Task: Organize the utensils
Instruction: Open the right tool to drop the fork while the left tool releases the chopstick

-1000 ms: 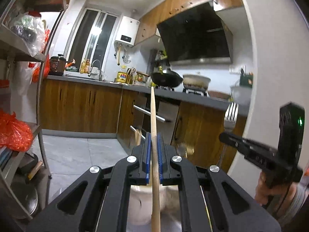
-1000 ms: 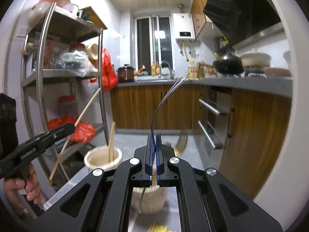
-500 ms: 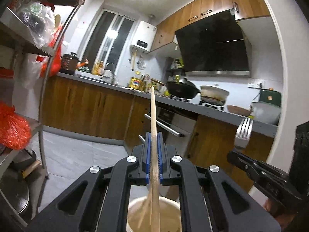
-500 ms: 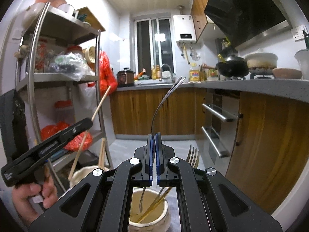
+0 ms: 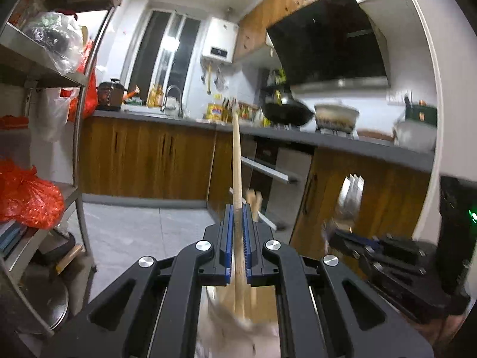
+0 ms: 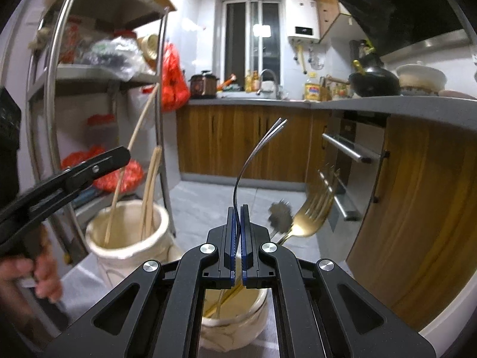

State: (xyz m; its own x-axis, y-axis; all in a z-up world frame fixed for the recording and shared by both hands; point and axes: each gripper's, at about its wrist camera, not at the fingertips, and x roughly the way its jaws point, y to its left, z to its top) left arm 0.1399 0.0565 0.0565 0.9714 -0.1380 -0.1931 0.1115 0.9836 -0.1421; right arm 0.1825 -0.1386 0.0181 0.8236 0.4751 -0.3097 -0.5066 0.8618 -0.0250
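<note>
**Now: both utensils going into their jars**

Near: left gripper (image 5: 237,244) pinches a chopstick (image 5: 236,161), its lower end in the left jar (image 6: 125,232). Right gripper (image 6: 237,238) pinches a silver fork (image 6: 256,152) above the right jar (image 6: 232,325). Both point slightly downward. Keep each shaft upright, lower fully inside the rim, then release. Beyond: gold fork (image 6: 310,214) in that right jar.

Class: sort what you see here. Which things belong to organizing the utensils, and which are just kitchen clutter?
Job: wooden chopstick, silver fork, chopstick jar, fork jar, gold fork.
Clutter: black wok, red bag, rice cooker.
</note>
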